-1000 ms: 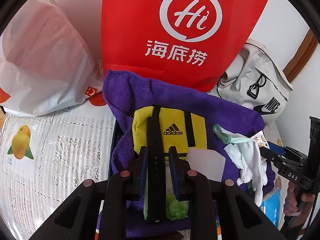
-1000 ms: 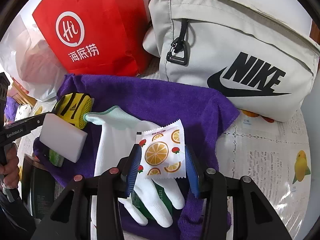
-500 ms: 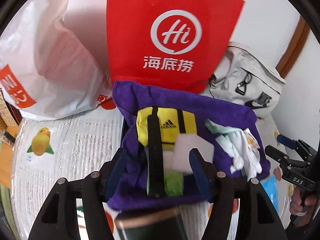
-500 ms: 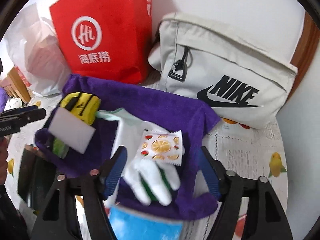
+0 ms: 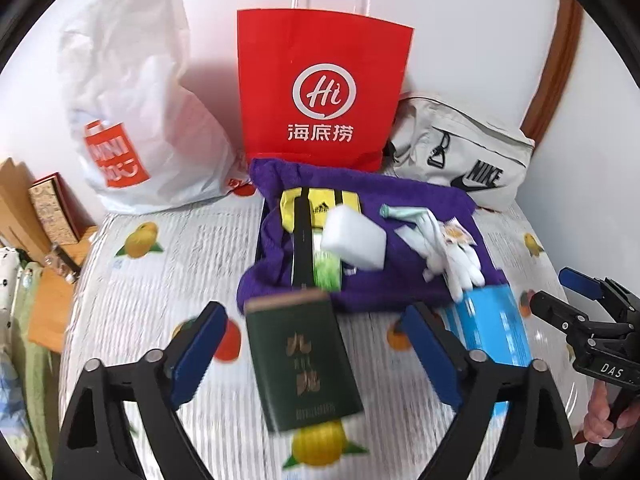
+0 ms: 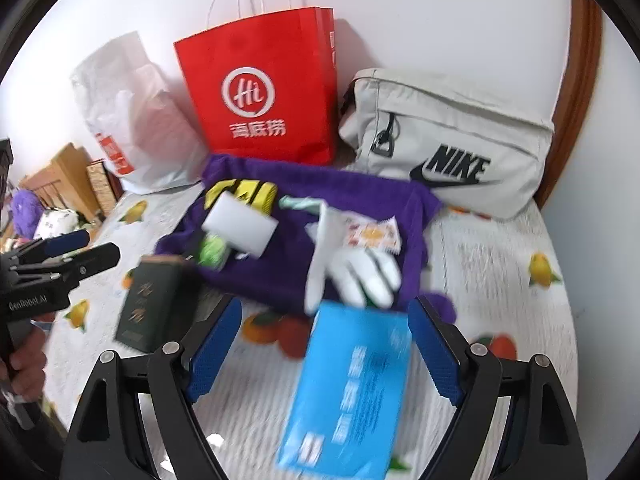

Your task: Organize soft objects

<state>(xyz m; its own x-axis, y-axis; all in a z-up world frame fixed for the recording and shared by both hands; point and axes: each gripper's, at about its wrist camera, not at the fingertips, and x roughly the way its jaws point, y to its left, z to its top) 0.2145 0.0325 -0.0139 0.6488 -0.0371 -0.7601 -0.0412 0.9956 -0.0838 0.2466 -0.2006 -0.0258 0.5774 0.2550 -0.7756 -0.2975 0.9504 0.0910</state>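
Left claw (image 5: 316,344): jaws spread wide, just been opening, nothing pressed between the blue pads; a dark green rectangular tin (image 5: 302,360) lies on the surface in the gap between them. Right claw (image 6: 324,352): also wide, just been opening, nothing gripped; a bright blue flat packet (image 6: 352,392) lies between its pads, blurred.

Beyond both, a purple terry towel (image 5: 408,284) sits spread on the white tablecloth with printed oranges (image 5: 168,264). On the towel: a yellow pouch with black straps (image 5: 292,204) at the far left, a white foam block (image 5: 354,238) resting against it, a light green fluffy item (image 5: 326,274) just below the block, white fabric gloves (image 6: 356,264) to the right, and a small orange-print sachet (image 6: 372,234) lying on the gloves.

Behind the towel, against the wall: a white plastic shopping bag (image 5: 136,120), a red paper carrier bag (image 5: 320,88), a beige zip pouch with black logo (image 6: 452,140).
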